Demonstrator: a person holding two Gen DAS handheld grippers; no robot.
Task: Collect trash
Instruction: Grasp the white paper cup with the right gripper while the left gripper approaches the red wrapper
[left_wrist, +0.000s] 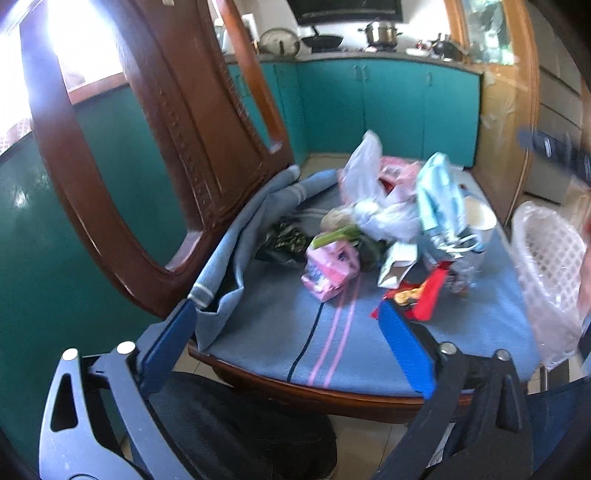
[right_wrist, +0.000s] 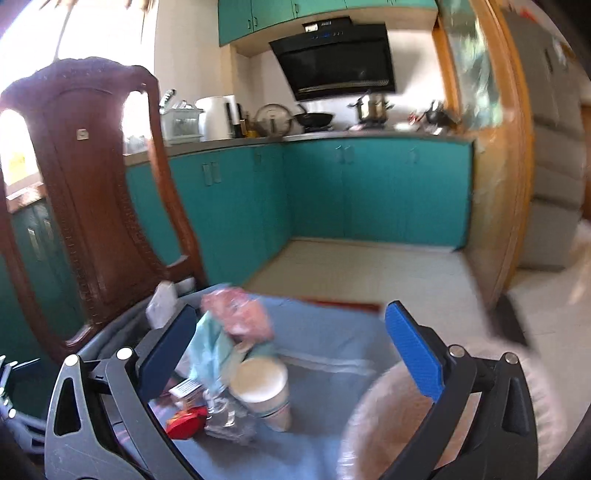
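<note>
A heap of trash lies on a blue cloth (left_wrist: 332, 347) over a chair seat: a pink wrapper (left_wrist: 328, 267), a red wrapper (left_wrist: 421, 297), a white plastic bag (left_wrist: 364, 173), a light blue packet (left_wrist: 437, 192) and a paper cup (left_wrist: 478, 218). My left gripper (left_wrist: 288, 325) is open and empty, near the seat's front edge. My right gripper (right_wrist: 291, 325) is open and empty, above the cup (right_wrist: 264, 391), the blue packet (right_wrist: 210, 354) and the red wrapper (right_wrist: 186, 421). A white lattice bin (left_wrist: 546, 258) with a plastic liner stands at the right; its rim (right_wrist: 373, 410) shows blurred.
A carved wooden chair back (left_wrist: 177, 129) rises at the left of the seat. Teal kitchen cabinets (right_wrist: 369, 192) and a tiled floor (right_wrist: 369, 269) lie beyond. A wooden door frame (right_wrist: 509, 184) stands at the right.
</note>
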